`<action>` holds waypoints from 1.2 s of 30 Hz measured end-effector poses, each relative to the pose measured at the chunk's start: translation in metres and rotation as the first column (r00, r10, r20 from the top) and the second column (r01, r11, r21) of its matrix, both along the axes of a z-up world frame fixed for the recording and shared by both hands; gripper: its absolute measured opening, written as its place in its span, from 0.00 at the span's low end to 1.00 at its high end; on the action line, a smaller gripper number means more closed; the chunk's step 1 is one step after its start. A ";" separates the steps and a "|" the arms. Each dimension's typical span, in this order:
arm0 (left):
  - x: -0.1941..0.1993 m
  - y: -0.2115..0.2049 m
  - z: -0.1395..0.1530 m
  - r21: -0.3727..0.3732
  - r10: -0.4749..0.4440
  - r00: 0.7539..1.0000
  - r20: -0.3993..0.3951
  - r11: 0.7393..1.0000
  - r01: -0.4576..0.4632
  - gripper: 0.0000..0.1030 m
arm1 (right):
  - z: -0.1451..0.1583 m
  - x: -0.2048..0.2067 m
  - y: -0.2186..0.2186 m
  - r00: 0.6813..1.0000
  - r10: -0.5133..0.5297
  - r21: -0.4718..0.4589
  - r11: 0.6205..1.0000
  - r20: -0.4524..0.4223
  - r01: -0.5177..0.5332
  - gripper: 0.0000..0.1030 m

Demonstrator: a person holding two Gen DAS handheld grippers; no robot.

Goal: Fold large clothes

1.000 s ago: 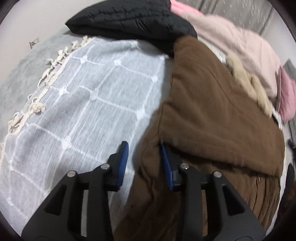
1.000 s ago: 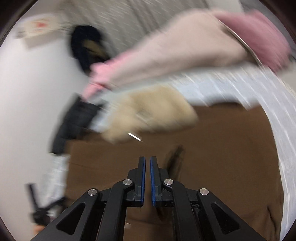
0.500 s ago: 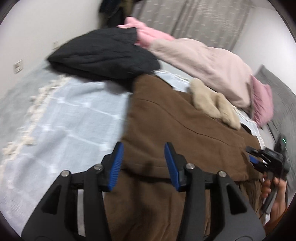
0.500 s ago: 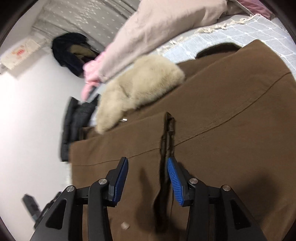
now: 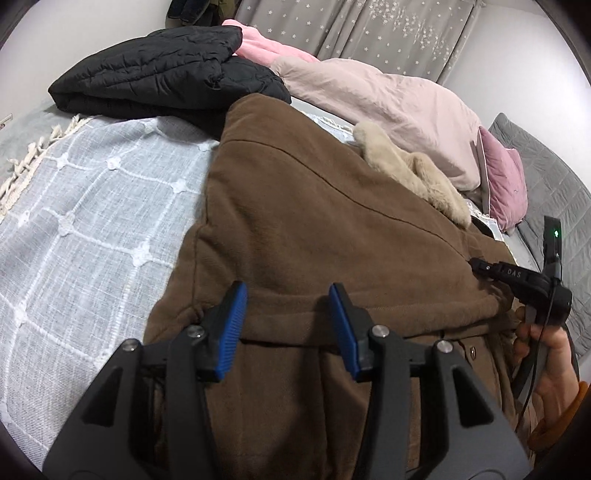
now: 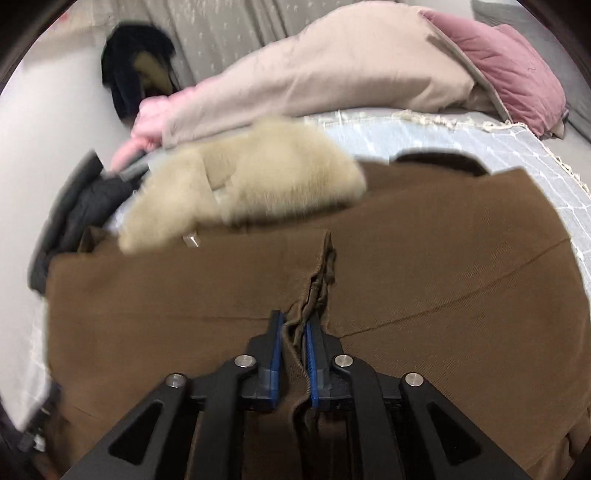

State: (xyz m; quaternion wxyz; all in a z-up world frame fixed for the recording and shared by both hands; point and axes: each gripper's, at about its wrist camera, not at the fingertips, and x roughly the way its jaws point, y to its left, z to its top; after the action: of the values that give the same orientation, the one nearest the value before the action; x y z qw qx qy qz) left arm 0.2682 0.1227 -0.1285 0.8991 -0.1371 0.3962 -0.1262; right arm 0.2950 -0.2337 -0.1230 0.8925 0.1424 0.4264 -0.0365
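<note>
A plain brown coat point(image 5: 317, 206) with a beige fur trim point(image 5: 413, 177) is seen. The bedspread point(image 5: 92, 206) is woven in light grey, crossed by a white grid with tufted knots and a cream fringe. A quilted black jacket point(image 5: 155, 70), a pale pink duvet point(image 5: 388, 99), a mauve pillow point(image 5: 504, 184) and star-dotted grey curtains point(image 5: 369, 29) are shown. Blue pads are carried on both black hand-held grippers, the left point(image 5: 288, 321) and the right point(image 6: 294, 332).

left gripper spread wide, right gripper pinched tight

the left gripper point(image 5: 288, 317) hovers low with its blue pads well apart, nothing between them. the right gripper point(image 6: 294, 332) has its pads nearly together, clamping a bunched ridge of the brown coat point(image 6: 443, 258); the right hand point(image 5: 550, 354) grasps its handle.
</note>
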 end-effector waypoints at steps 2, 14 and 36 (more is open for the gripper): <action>0.001 0.001 0.002 -0.006 0.000 1.000 -0.007 1.000 0.000 0.48 | 0.007 -0.009 -0.005 1.000 -0.022 0.042 0.999 0.002 0.022 0.18; -0.045 -0.007 0.049 0.064 0.004 0.997 -0.072 0.998 0.001 0.87 | 0.079 -0.111 -0.025 0.998 -0.027 0.118 0.993 0.063 0.020 0.56; -0.187 0.064 0.051 0.224 -0.041 0.988 -0.149 0.972 0.074 0.92 | 0.076 -0.290 -0.056 0.976 0.217 0.056 0.975 -0.021 -0.216 0.69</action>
State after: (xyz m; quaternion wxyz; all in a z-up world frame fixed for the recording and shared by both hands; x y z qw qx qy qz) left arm 0.0815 0.1864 -0.0775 0.8740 -0.0298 0.4755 -0.0958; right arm 0.0051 -0.2900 -0.0472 0.8811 0.1185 0.4523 0.0705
